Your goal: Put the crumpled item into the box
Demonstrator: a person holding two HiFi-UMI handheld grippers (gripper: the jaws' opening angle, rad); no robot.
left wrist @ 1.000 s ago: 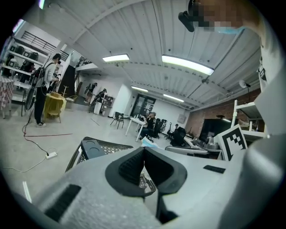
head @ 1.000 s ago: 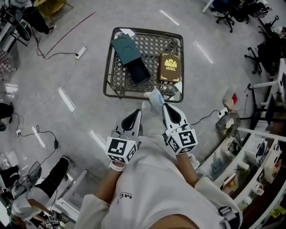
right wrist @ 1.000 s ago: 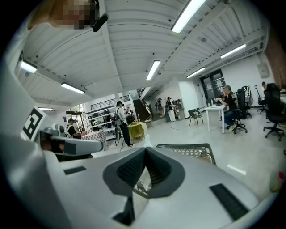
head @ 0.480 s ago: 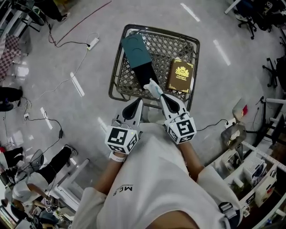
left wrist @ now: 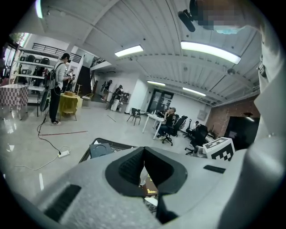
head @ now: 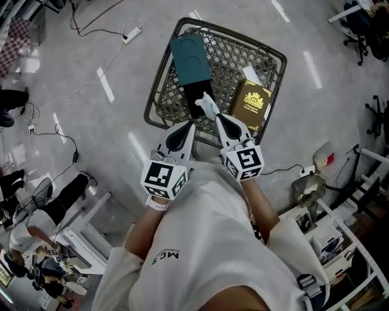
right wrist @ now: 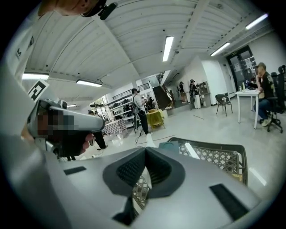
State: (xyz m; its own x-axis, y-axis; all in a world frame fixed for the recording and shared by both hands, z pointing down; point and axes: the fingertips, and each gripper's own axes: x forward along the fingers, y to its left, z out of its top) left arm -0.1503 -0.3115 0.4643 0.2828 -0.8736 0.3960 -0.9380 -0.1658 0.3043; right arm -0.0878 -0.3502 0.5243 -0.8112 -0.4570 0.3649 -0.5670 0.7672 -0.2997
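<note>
A wire-mesh table [head: 276, 59] holds an open black box [head: 194, 97], its teal lid [head: 190, 53] and a brown box with a gold emblem [head: 254, 103]. My right gripper [head: 215, 115] is shut on a crumpled white and pale-blue item [head: 208, 105], which hangs over the black box's near end. In the right gripper view the item [right wrist: 149, 140] pokes out above the closed jaws of the right gripper [right wrist: 145, 152]. My left gripper [head: 184, 126] is beside it at the table's near rim, shut with nothing in it. The left gripper [left wrist: 144, 153] points toward the table.
A white slip [head: 251, 74] lies on the mesh behind the brown box. Cables and a power strip [head: 132, 31] cross the floor at the left. Shelving [head: 340, 243] stands at the lower right, office chairs [head: 363, 18] at the top right, and a person [head: 42, 212] at the lower left.
Both grippers have come forward to the table. The crumpled item, held by the right gripper throughout, has moved from short of the near rim to over the black box's near end.
</note>
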